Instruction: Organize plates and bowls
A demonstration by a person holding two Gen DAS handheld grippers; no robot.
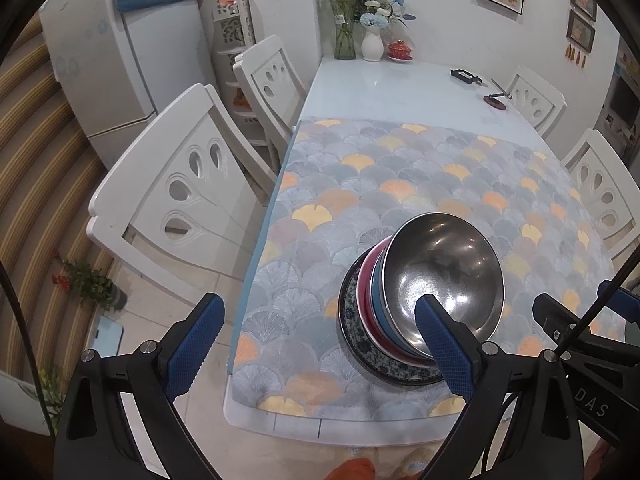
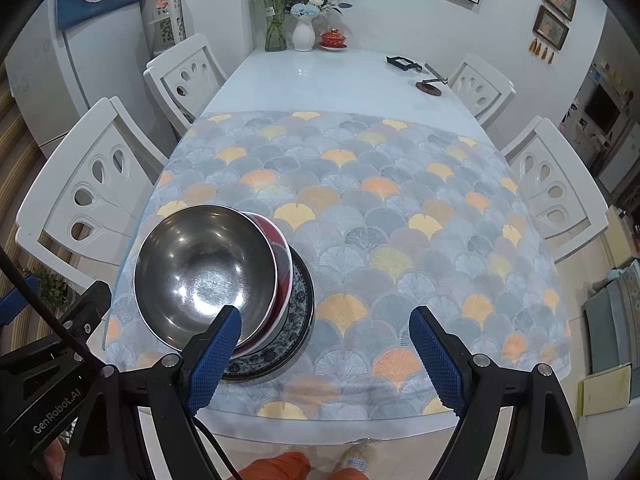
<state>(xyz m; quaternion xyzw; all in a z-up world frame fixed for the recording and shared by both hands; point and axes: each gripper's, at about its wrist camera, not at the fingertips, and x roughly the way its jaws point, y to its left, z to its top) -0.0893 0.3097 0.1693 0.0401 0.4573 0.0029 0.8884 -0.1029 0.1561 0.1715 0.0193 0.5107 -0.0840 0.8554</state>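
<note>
Near the bench's point(image 2: 360, 80) front edge, a steel bowl point(image 2: 206, 268) tops a nested stack on a patterned plate point(image 2: 298, 312), seemingly between the empty, spread-fingered left gripper point(image 1: 320, 344) and right gripper point(image 2: 326, 354).

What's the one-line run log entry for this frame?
left gripper: open, empty | right gripper: open, empty | steel bowl: top of stack | stack: on patterned plate | plate: on tablecloth
</note>
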